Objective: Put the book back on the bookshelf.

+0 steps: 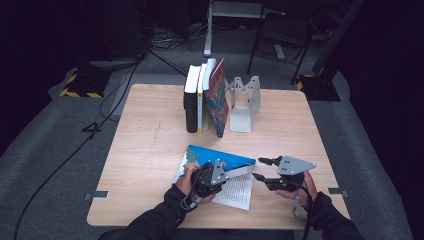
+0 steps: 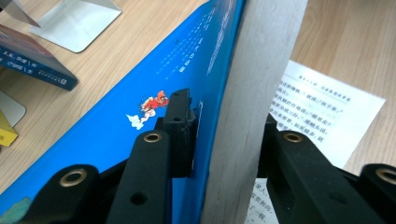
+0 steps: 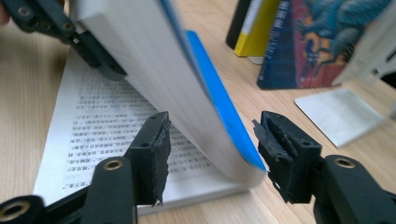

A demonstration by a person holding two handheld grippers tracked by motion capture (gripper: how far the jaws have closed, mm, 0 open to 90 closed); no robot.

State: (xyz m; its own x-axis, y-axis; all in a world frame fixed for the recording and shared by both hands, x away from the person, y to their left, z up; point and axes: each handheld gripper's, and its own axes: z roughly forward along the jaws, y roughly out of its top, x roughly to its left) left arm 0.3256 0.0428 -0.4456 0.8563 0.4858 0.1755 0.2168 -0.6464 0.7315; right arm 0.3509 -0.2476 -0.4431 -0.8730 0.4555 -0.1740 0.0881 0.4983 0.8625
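Note:
A blue-covered book [image 1: 220, 157] lies open near the table's front edge, its printed page [image 1: 237, 192] flat on the wood. My left gripper [image 1: 239, 171] is shut on the raised part: one jaw presses the blue cover [image 2: 140, 93], the other is behind the grey block of pages [image 2: 247, 93]. That block stands tilted up over the printed page [image 3: 107, 121]. My right gripper [image 1: 258, 168] is just to the right. In the right gripper view its jaws stand on either side of the lifted block's lower corner [image 3: 243, 170] without touching it, so my right gripper [image 3: 212, 140] is open.
Several books [image 1: 202, 97] stand upright at the table's back middle, the outermost leaning, with a white metal bookend [image 1: 245, 102] to their right. The wooden table [image 1: 150, 150] is bare on the left. A chair [image 1: 282, 30] and cables are on the floor behind.

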